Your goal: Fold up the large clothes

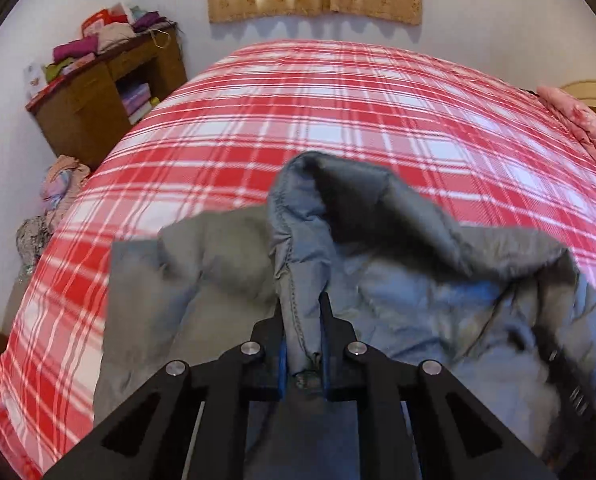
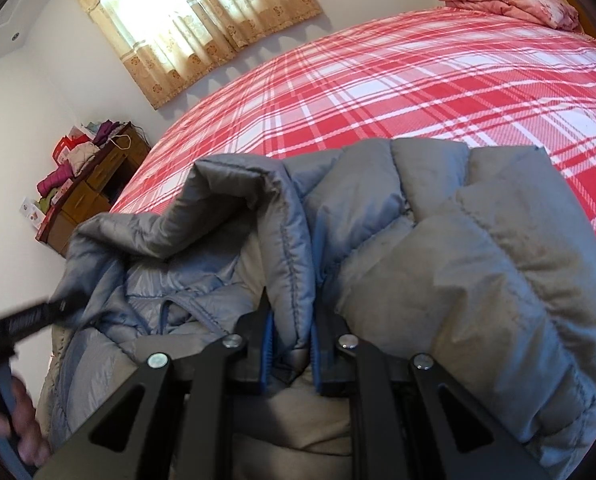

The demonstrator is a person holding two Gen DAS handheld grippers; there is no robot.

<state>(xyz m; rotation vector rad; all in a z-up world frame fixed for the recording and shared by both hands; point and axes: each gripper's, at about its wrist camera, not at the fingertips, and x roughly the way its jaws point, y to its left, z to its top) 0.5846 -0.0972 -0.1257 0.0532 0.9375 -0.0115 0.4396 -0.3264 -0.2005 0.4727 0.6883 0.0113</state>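
Bed [image 1: 337, 128], red-and-white plaid cover: grey puffer jacket [image 2: 477, 260] at its near edge (no legible label), stitched edges pinched by left gripper [image 1: 302, 312] and right gripper [image 2: 292, 312].

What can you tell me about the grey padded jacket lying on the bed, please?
The jacket is a quilted, puffy grey-blue garment of smooth, slightly shiny fabric, with stitched panels and a paler blue lining showing where it lies open. It sits crumpled on the red and white checked bedspread at the near edge. The left gripper is shut on a stitched edge fold, and the right gripper is shut on another seamed edge, each raising a ridge of fabric.
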